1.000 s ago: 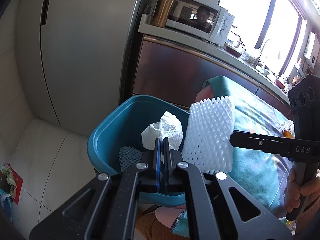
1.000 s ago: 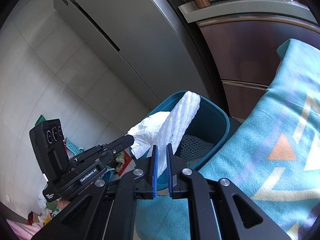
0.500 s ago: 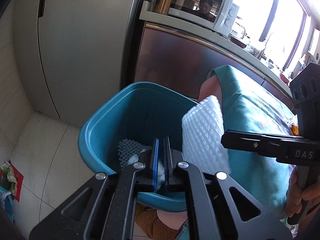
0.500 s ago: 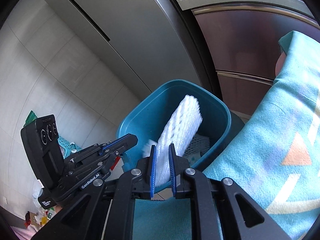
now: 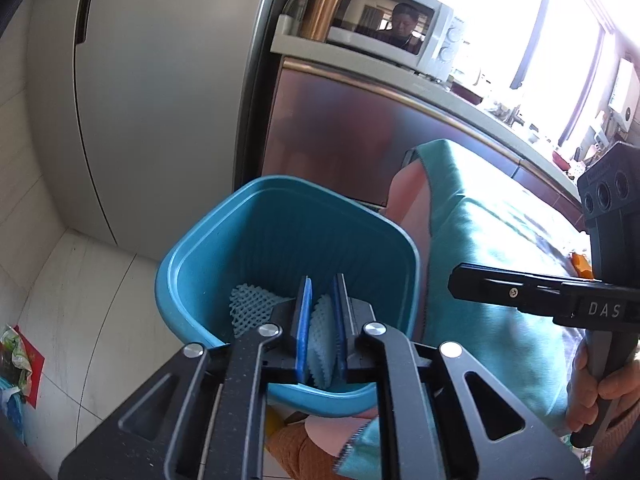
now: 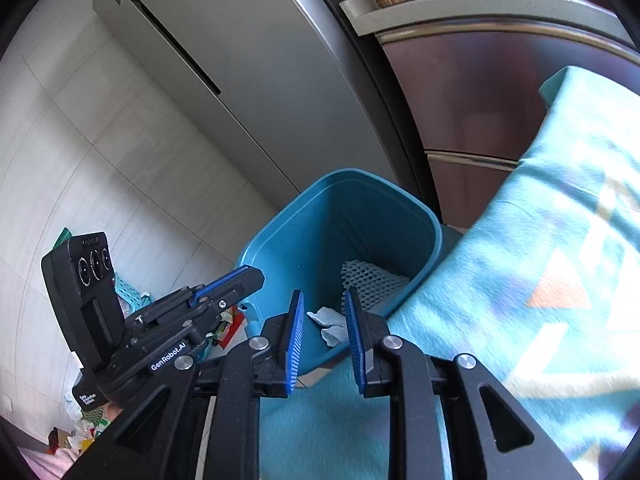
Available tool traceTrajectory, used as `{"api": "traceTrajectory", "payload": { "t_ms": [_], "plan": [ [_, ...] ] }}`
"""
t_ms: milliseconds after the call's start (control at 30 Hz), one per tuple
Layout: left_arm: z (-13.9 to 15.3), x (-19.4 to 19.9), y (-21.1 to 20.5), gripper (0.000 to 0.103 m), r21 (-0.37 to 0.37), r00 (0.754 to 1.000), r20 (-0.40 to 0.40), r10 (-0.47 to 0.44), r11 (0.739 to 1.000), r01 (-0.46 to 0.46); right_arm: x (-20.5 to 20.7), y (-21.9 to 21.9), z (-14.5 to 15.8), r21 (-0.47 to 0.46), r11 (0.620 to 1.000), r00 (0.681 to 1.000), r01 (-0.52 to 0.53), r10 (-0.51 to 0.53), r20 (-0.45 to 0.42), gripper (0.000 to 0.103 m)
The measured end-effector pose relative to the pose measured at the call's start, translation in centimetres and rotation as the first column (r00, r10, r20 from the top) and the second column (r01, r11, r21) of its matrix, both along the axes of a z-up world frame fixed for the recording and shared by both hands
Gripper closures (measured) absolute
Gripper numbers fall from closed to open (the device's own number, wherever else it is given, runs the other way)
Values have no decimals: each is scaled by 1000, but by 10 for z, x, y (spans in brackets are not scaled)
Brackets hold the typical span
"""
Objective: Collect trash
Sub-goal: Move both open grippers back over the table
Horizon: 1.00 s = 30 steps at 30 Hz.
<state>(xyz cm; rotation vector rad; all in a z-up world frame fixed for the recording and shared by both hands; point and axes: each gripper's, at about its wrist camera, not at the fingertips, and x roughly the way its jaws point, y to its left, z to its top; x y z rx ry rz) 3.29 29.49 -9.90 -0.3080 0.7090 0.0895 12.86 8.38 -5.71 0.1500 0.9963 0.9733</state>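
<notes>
Both our grippers over the bin | left and right jaws opening, holding nothing | foam, tissue below at 12 o'clock

Both tools point steeply downward, side by side. The left tool and the right tool are opening their jaws, gripping nothing.

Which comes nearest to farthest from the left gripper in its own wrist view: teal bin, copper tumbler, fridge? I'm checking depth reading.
From the left gripper, whose jaws are opening:
1. Teal bin, directly below and ahead of the fingertips.
2. Fridge, behind the bin, to the left.
3. Copper tumbler, up on the counter beside the microwave, about level with the fridge; a close call.
</notes>
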Motion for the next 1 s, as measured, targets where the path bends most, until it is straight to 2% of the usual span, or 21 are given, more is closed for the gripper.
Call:
{"api": "traceTrajectory", "payload": {
  "t_ms": [300,567,767,867,1000],
  "plan": [
    [33,-9,-40,72,34,991,89,-101,995,98,-28,-61,34,51,998,989,29,-35,140,73],
    [53,3,-104,66,52,956,136,-260,965,255,-44,-141,42,71,982,964,173,-183,194,72],
    [56,13,-169,63,53,906,139,-399,917,395,-56,-211,40,75,940,919,332,-341,199,71],
    [53,20,-205,63,36,875,127,-468,884,467,-63,-248,34,81,905,885,418,-426,189,66],
    [48,24,-254,63,41,828,110,-549,835,548,-72,-295,23,89,850,834,519,-527,163,66]
  ]
}}
